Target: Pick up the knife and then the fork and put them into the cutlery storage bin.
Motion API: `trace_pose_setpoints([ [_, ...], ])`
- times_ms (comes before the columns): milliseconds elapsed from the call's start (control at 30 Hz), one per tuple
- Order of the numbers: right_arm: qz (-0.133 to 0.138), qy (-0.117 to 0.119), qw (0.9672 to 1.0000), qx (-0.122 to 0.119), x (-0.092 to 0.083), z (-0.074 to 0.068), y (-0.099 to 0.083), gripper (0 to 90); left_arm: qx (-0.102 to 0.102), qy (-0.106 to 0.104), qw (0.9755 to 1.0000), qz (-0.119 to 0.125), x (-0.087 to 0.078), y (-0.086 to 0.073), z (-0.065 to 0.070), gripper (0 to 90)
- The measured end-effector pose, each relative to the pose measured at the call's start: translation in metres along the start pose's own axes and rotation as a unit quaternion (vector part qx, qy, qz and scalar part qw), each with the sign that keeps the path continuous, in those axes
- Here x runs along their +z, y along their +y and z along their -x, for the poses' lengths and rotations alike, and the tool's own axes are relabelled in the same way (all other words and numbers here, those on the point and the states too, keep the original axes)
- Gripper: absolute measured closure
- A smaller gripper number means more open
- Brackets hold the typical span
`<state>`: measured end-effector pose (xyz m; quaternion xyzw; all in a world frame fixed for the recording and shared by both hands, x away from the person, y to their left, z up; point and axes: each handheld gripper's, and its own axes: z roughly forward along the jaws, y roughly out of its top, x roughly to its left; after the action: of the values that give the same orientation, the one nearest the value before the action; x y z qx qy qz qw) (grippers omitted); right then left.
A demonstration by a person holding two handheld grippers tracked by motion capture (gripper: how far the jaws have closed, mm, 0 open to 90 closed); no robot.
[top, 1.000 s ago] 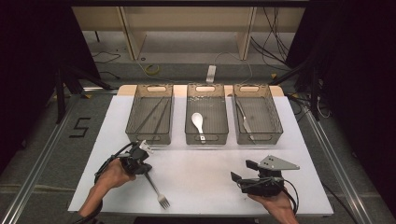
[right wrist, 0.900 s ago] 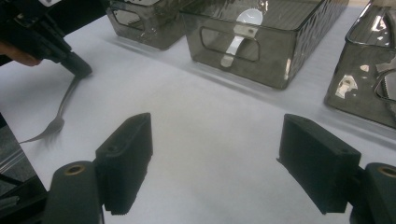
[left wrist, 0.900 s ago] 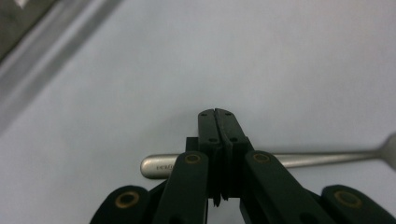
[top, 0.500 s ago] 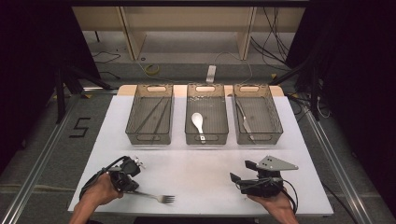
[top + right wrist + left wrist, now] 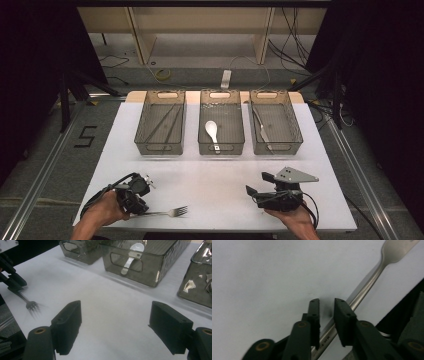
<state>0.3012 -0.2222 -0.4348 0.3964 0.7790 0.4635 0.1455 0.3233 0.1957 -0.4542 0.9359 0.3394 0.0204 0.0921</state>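
A metal fork [image 5: 170, 212] lies flat on the white table [image 5: 210, 175] near the front edge, tines to the right. My left gripper [image 5: 144, 211] is at its handle end. In the left gripper view the handle [image 5: 372, 277] runs between my left gripper's [image 5: 327, 306] jaws; they have just been opening, and a gap shows at each pad. My right gripper [image 5: 255, 184] rests at the front right, jaws wide apart with nothing between them [image 5: 116, 320]. The right gripper view shows the fork [image 5: 31, 305] and the left gripper [image 5: 12, 282] at far left.
Three clear smoky bins stand in a row at the back: the left bin [image 5: 160, 145] holds thin dark sticks, the middle bin [image 5: 221, 147] a white spoon [image 5: 212, 131], the right bin [image 5: 275, 147] a knife [image 5: 262, 132]. The table's front edge runs just under the fork.
My left hand moved left and toward the front edge. The fork swung from slanting down to lying level on the table. The right gripper kept still.
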Motion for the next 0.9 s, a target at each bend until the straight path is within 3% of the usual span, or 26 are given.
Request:
trace_pose_setpoints([
  [133, -0.002, 0.002, 1.0, -0.003, 0.0, -0.002, 0.0, 26.6, 0.01, -0.004, 0.9999, 0.0, -0.002, 0.001, 0.004, 52.7],
  [333, -0.002, 0.002, 1.0, -0.004, 0.001, -0.001, 0.0, 26.6, 0.031, -0.018, 0.9992, -0.017, 0.004, 0.002, 0.007, 48.1],
  [533, -0.003, 0.003, 1.0, -0.005, 0.001, -0.002, 0.0, 26.6, 0.039, -0.026, 0.9987, -0.021, 0.007, 0.002, 0.008, 57.6],
  [900, -0.002, 0.006, 1.0, -0.002, 0.0, -0.002, 0.0, 26.6, 0.048, -0.013, 0.9984, -0.024, 0.008, 0.001, 0.008, 69.1],
])
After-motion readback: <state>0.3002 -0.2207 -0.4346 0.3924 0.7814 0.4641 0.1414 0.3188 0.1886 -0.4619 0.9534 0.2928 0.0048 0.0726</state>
